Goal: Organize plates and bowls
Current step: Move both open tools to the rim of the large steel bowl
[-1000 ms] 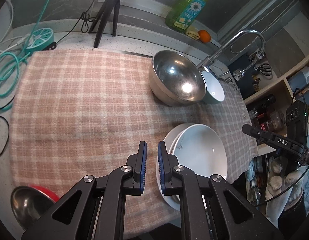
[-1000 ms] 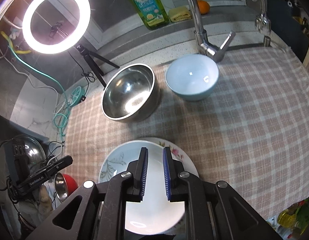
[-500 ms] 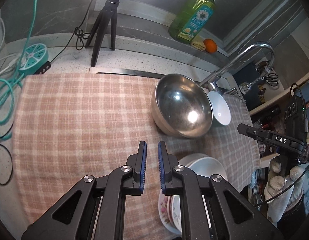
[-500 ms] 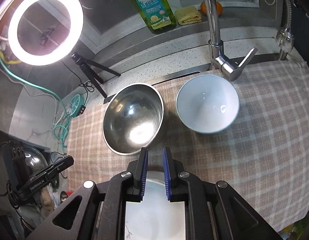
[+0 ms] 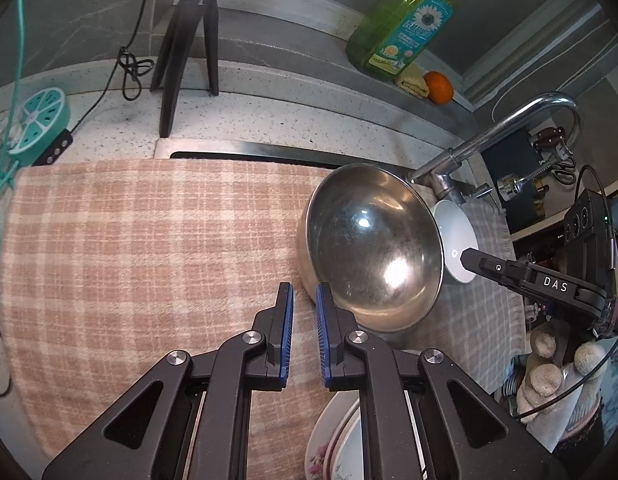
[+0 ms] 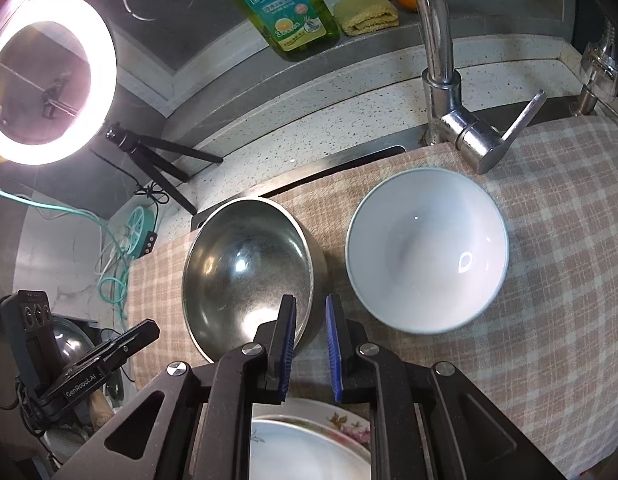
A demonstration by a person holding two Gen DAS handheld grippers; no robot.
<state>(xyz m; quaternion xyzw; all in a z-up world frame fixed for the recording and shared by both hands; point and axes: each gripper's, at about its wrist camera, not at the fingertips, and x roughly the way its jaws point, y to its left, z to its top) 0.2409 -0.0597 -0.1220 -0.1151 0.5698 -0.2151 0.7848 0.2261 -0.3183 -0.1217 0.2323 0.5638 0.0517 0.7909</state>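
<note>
I see a pink-beige checked cloth (image 5: 141, 240) over the speckled stone counter (image 5: 269, 120); round steel bowl (image 6: 245, 272) beside white ceramic bowl (image 6: 425, 248), stacked floral plates (image 6: 309, 440) nearest me. Left gripper (image 5: 304, 300) and right gripper (image 6: 311, 312) nearly closed, empty.

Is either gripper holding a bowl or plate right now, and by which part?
Nothing is held. The left gripper and right gripper have nearly shut, empty jaws near the steel bowl.
</note>
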